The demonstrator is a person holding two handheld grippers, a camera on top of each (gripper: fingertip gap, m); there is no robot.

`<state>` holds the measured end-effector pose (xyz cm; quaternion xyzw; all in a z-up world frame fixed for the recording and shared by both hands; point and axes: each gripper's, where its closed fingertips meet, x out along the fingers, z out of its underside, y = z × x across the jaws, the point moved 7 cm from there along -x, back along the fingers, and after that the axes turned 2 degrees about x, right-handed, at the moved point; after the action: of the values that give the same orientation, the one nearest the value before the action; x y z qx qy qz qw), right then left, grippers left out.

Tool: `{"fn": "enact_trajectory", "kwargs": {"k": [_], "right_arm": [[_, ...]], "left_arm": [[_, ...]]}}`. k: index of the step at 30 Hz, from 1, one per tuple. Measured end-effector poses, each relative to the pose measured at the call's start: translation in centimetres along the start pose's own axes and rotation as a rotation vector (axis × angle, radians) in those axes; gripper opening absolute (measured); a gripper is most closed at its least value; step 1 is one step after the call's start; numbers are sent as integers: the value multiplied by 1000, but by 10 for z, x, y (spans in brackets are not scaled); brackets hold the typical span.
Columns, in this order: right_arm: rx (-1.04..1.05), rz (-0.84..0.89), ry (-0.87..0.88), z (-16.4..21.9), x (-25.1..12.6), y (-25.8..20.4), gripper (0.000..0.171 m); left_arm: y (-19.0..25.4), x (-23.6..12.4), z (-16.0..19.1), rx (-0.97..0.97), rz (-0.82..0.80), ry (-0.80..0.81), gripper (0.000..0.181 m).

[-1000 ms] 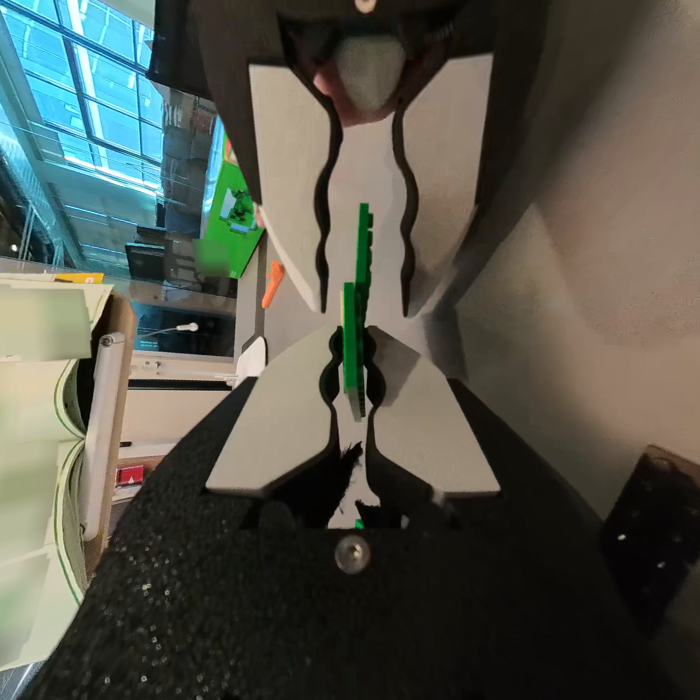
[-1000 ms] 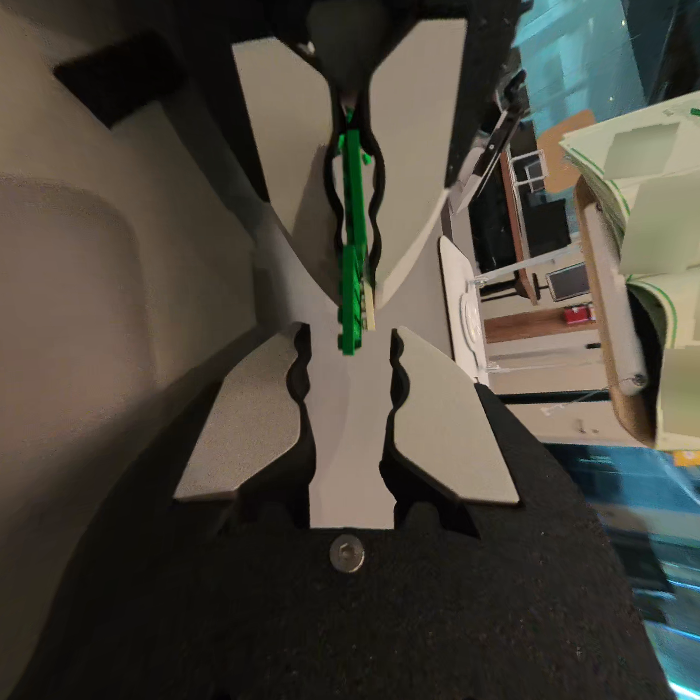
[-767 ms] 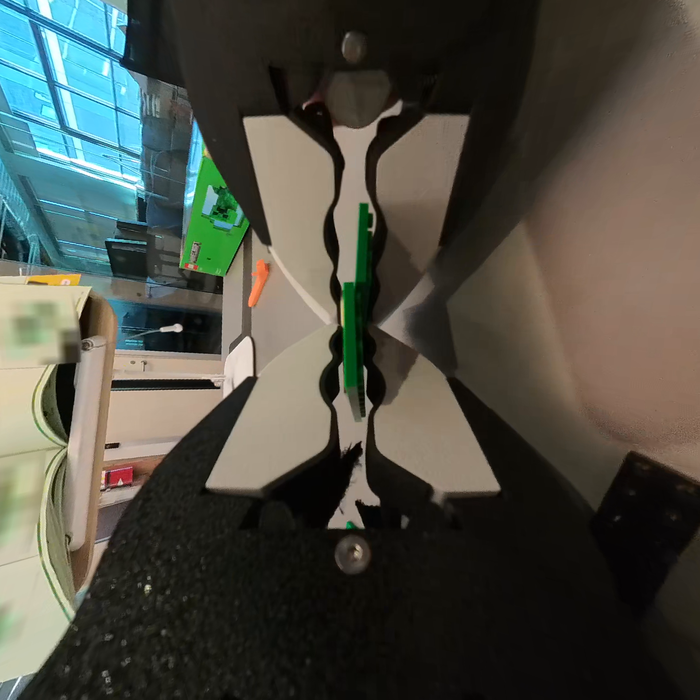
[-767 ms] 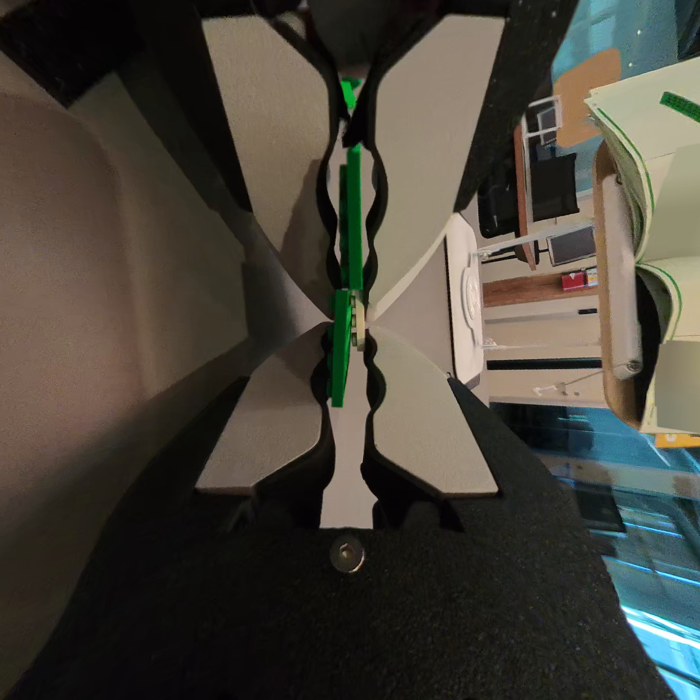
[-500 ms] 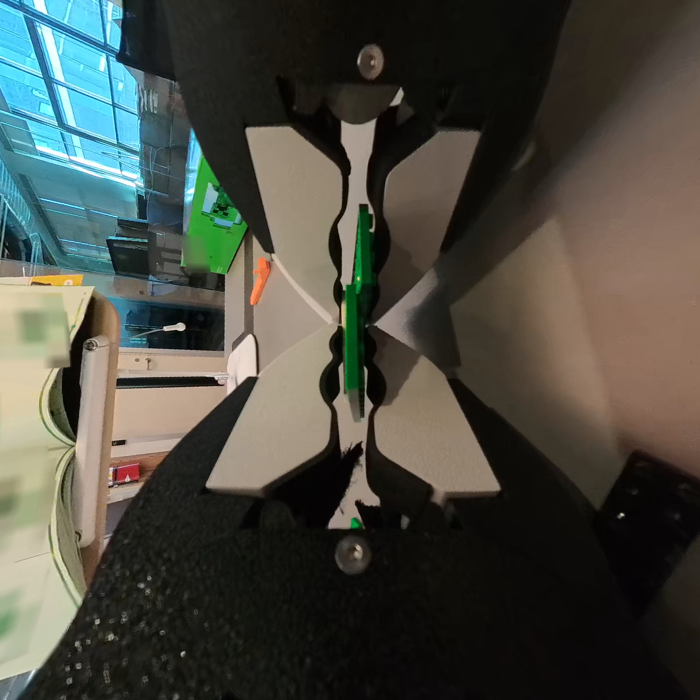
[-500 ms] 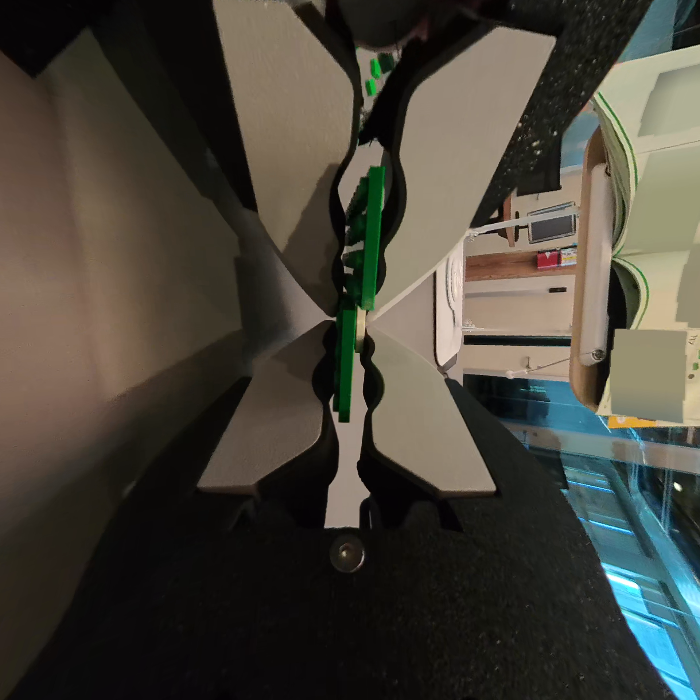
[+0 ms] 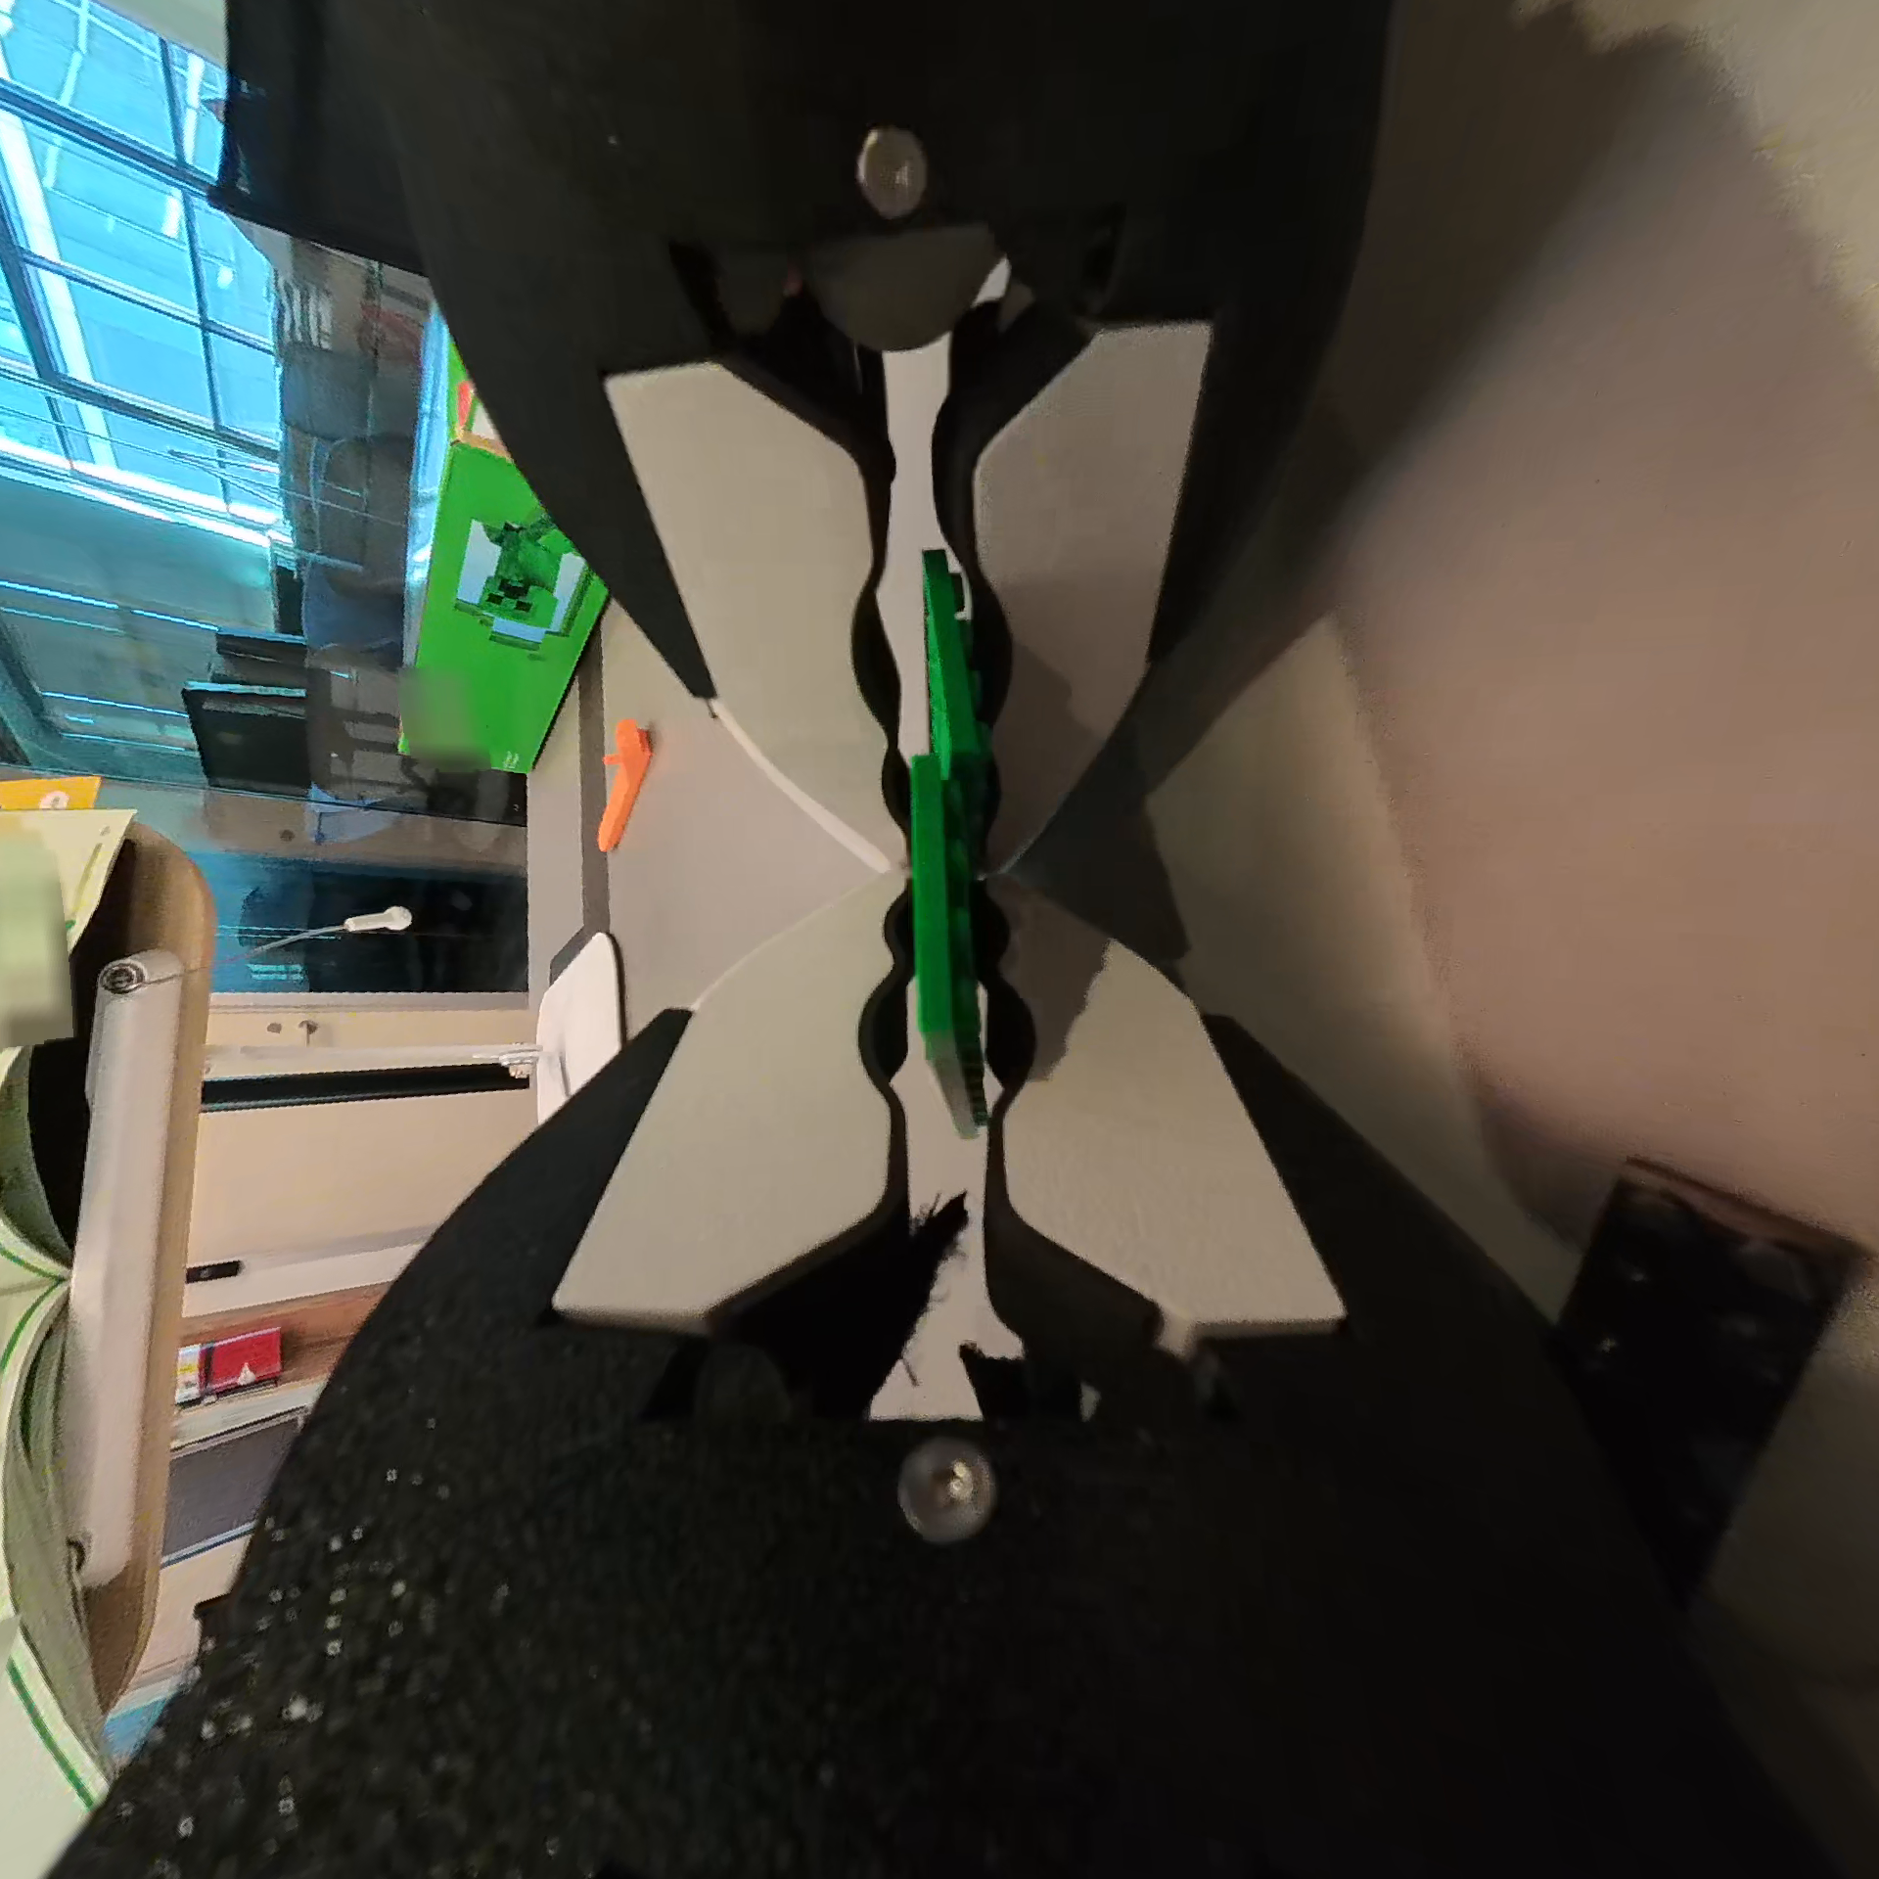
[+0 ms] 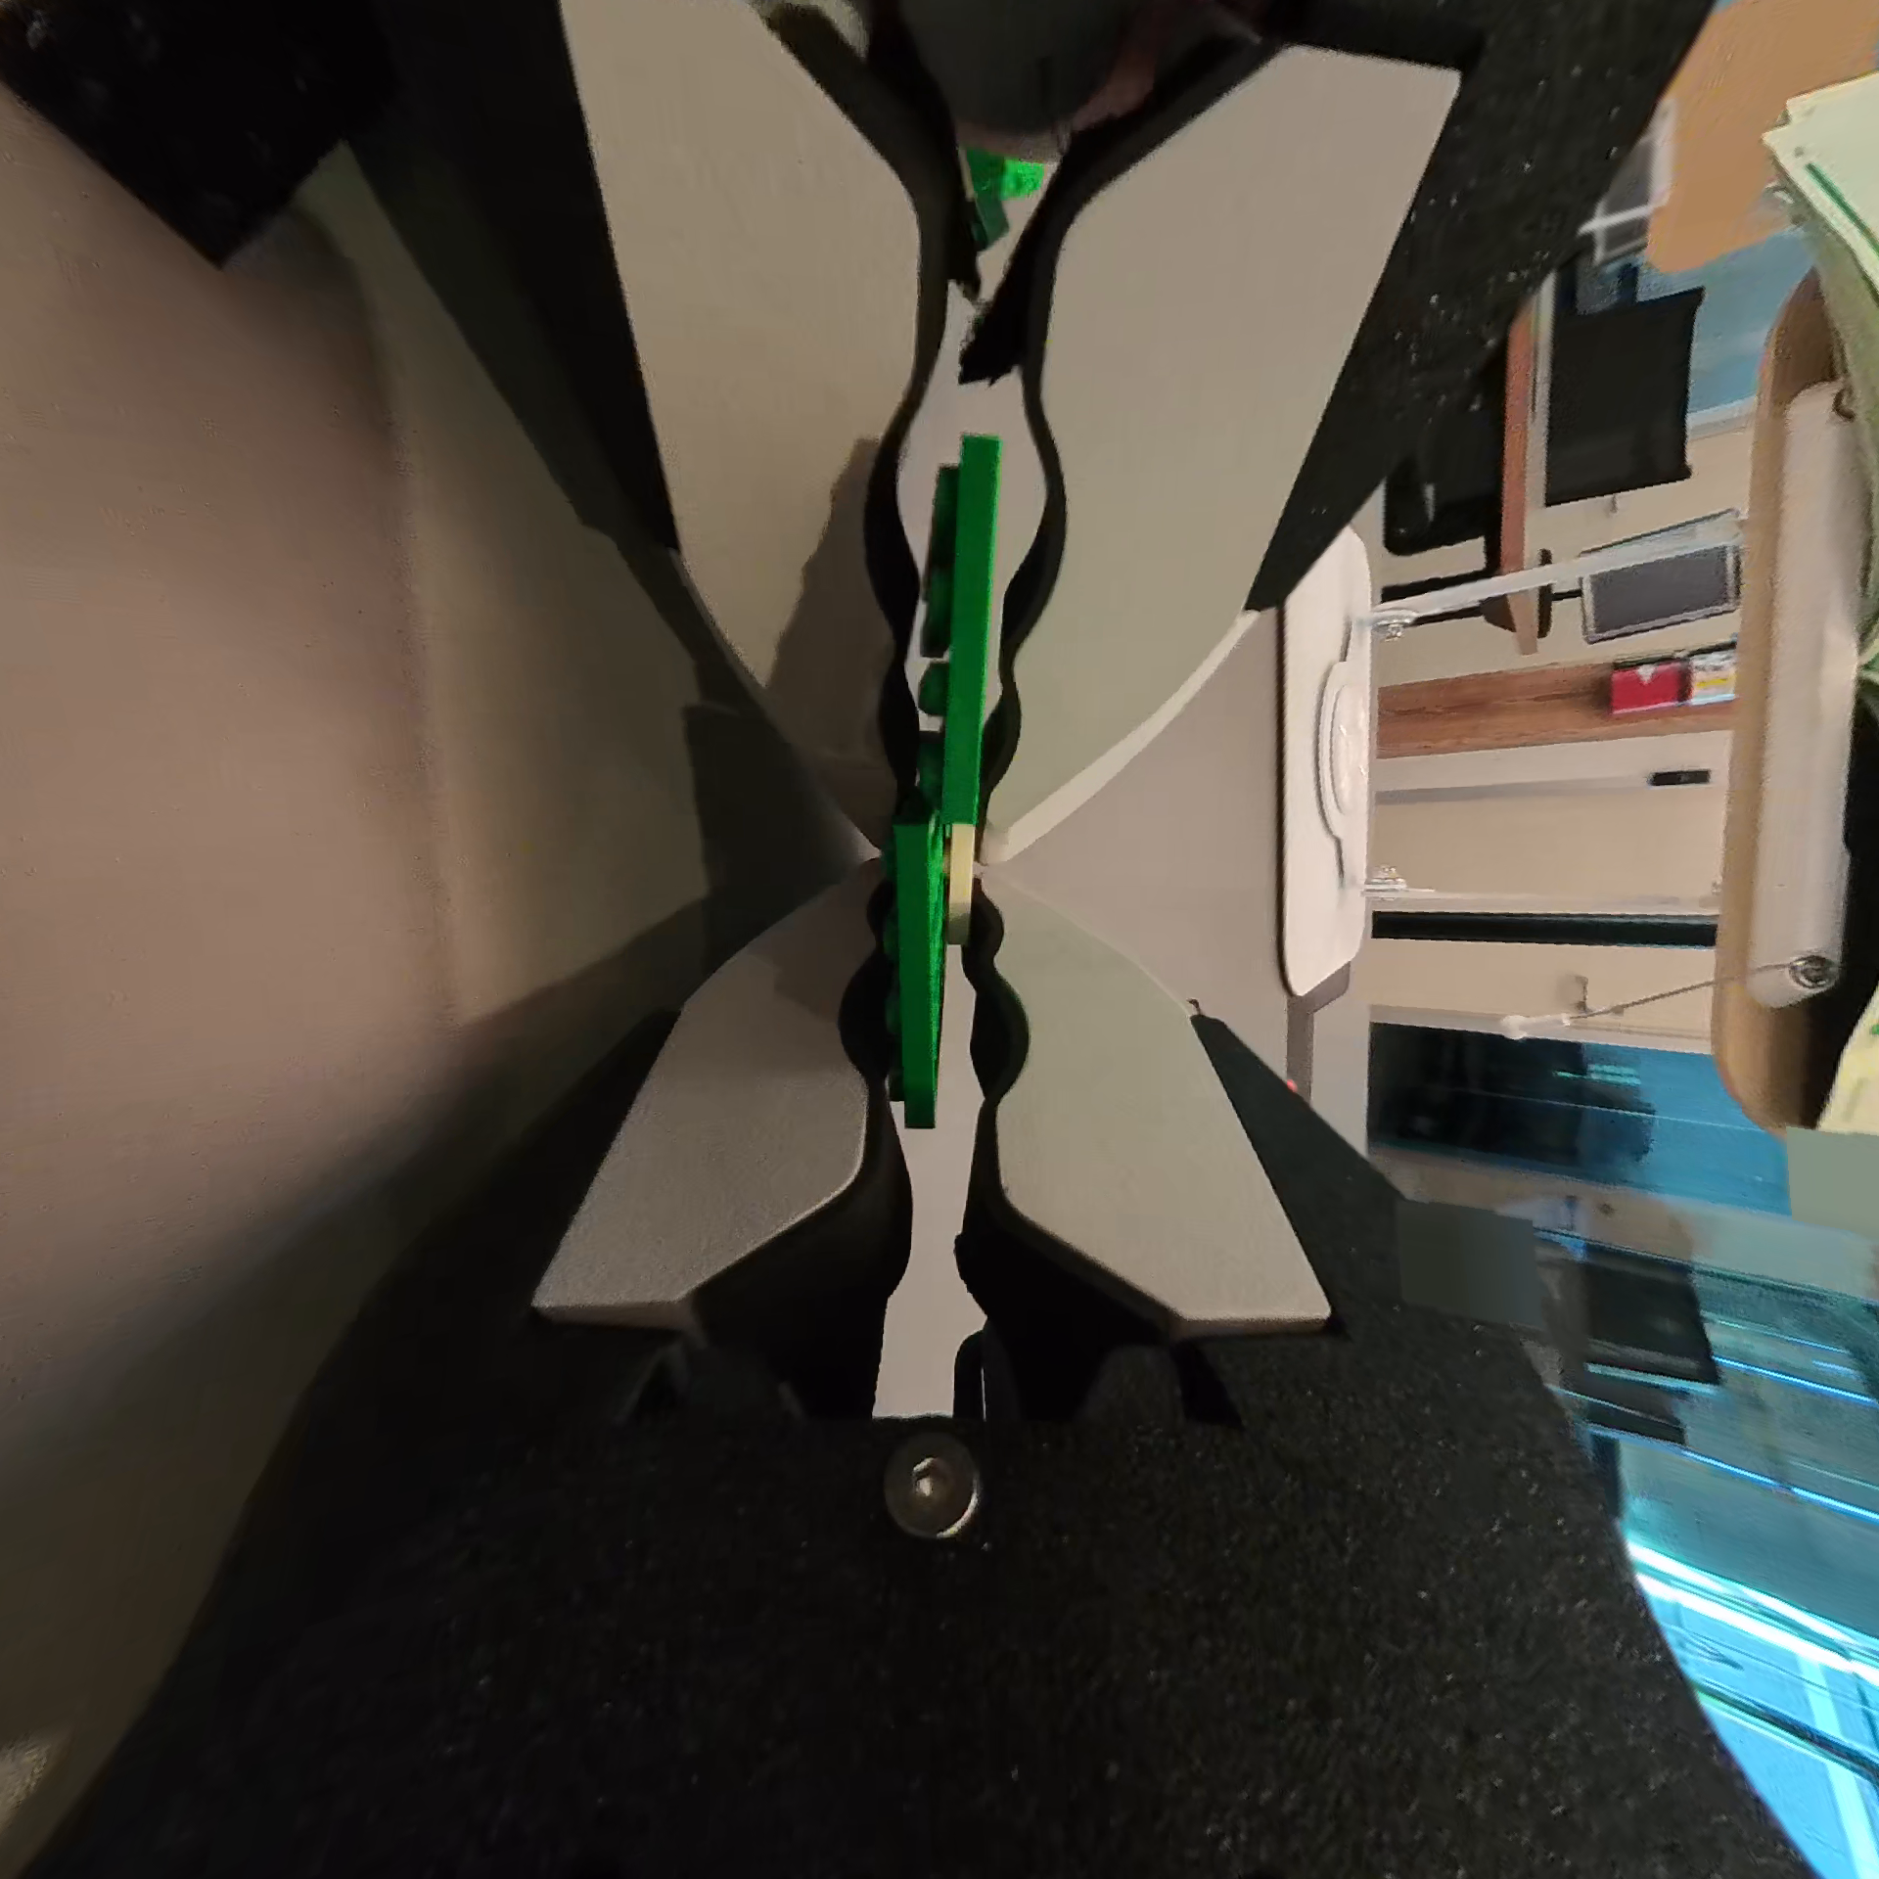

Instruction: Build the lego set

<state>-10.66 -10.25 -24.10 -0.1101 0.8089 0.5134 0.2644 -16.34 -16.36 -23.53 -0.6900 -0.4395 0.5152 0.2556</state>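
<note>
Two grippers tip to tip: left gripper (image 7: pixel 941 895) and right gripper (image 8: pixel 930 895) pinching green lego plates (image 7: pixel 946 915) edge-on.

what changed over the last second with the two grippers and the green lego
The right gripper came forward to meet the left gripper tip to tip and shut on the green plates, which it stood open before. The left stayed clamped on the plates' other end.
</note>
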Motion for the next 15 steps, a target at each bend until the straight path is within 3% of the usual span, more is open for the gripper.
{"fn": "enact_trajectory", "kwargs": {"k": [5, 15], "right_arm": [[78, -69, 9, 1, -1, 0, 9], [182, -136, 72, 2, -1, 2, 9]], "left_arm": [[4, 1, -1, 73, -36, 4, 11], [0, -1, -2, -61, 38, 11, 9]]}}
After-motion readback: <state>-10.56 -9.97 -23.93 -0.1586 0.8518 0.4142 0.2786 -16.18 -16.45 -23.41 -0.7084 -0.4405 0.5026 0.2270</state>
